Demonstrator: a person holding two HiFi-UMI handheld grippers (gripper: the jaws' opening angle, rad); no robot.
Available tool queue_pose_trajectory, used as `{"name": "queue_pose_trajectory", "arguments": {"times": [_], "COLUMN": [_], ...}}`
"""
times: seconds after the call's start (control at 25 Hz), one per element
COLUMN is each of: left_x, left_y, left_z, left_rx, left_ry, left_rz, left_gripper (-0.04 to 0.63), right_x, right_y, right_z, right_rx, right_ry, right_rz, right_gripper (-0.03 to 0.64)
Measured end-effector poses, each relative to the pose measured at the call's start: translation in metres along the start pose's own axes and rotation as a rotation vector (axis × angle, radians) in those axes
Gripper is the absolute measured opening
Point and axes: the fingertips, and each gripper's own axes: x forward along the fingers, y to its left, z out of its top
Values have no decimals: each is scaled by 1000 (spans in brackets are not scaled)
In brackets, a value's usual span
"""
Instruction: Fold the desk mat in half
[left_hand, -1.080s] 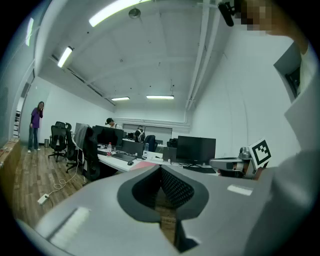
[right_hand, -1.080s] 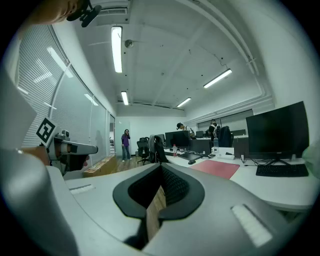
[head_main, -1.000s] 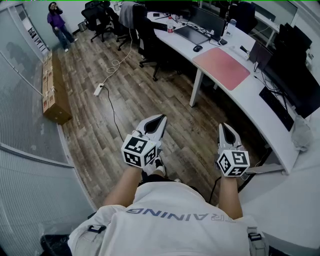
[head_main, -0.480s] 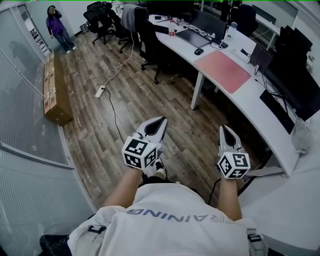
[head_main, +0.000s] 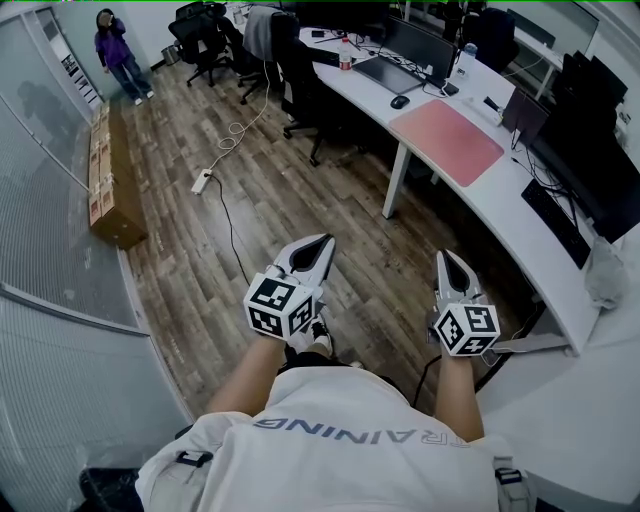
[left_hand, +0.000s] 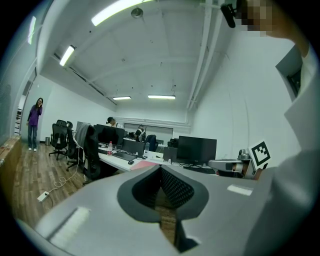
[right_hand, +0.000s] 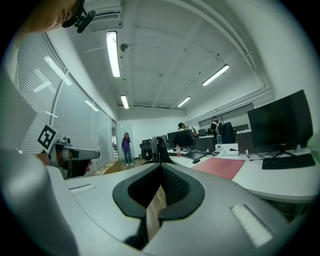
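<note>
While the pink rectangular desk mat (head_main: 447, 140) lies flat and fully spread on the long white curved tabletop (head_main: 490, 210), no part of the fold can be judged to have been begun: no edge is lifted, no crease is seen, and no corner is turned over. The mat is placed near the front edge of the tabletop, ahead and to the right in the head view, and it is touched by neither claw. The left claw (head_main: 325, 240) is held level over the brown wood-plank floor (head_main: 260, 200), with its jaws brought together and nothing gripped; only a sliver of floor is seen through the hollow behind the meeting tips. The right claw (head_main: 445, 256) is likewise drawn narrow, tips together and empty, and is held over the floor just beside the near end of the tabletop, well apart from the mat. The whole task is therefore judged to be left to do: the tabletop is to be approached, the claws are to be opened, one edge of the mat is to be gripped, most likely at two corners, and that edge is to be carried over and laid on the opposite edge so that the halves are matched and the fold is pressed flat.
</note>
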Motion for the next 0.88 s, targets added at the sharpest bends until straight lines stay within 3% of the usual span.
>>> {"name": "queue_pose_trajectory", "arguments": {"times": [0.4, 0.64, 0.88], "left_x": [9, 32, 72], "left_y": [14, 47, 77], "left_z": [-3, 3, 17], "left_rx": [-8, -25, -28], "left_ry": [9, 6, 11], "left_rz": [11, 25, -15], "left_gripper": [0, 0, 0], "right_x": [21, 57, 105], "right_y": [-5, -10, -22], "right_z": [-6, 0, 16], "right_rx": [10, -2, -15], "right_ry": [24, 31, 38], "right_rz": [6, 8, -26], "right_gripper": [17, 17, 17]}}
